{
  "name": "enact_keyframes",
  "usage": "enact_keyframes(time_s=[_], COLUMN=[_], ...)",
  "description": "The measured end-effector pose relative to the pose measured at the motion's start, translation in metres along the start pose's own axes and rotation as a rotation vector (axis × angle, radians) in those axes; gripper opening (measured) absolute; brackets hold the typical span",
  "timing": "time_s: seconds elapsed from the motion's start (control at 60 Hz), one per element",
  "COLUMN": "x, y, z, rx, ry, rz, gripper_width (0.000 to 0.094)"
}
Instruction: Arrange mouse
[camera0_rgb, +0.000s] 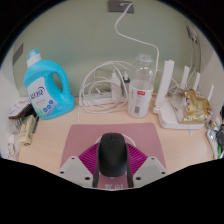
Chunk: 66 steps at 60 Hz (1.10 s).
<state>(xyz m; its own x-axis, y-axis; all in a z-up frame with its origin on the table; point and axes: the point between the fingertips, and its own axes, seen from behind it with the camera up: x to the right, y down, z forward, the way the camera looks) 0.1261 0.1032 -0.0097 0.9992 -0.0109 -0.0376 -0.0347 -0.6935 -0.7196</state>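
Observation:
A black mouse (112, 153) stands between my two fingers, its rounded back towards the camera. My gripper (112, 162) is shut on the mouse, and the magenta pads (90, 158) press on both its sides. A pink mouse mat (85, 133) lies on the light wooden desk just under and ahead of the mouse. I cannot tell whether the mouse rests on the mat or is held just above it.
Beyond the mat, along the wall, stand a blue detergent bottle (46, 88), a coil of white cable (100, 88), a clear bottle with a red label (140, 86) and a white router (180, 95). Small packets (22, 120) lie at the left.

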Motion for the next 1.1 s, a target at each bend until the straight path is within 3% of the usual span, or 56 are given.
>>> enact_keyframes(time_s=[0.133, 0.183, 0.233, 0.517, 0.767, 1.1], x=[0.006, 0.010, 0.011, -0.002, -0.018, -0.031], y=[0.001, -0.002, -0.006, -0.013, 0.019, 0.044], z=[-0.001, -0.008, -0.019, -0.138, -0.251, -0.310], rx=[0.005, 0.015, 0.031, 0.125, 0.177, 0.204], ry=[0.022, 0.050, 0.057, 0.107, 0.149, 0.162], rz=[0.007, -0.002, -0.015, -0.036, -0.060, -0.074], gripper_width=[0.0534, 0.0731, 0.0863, 0.0846, 0.0851, 0.0850])
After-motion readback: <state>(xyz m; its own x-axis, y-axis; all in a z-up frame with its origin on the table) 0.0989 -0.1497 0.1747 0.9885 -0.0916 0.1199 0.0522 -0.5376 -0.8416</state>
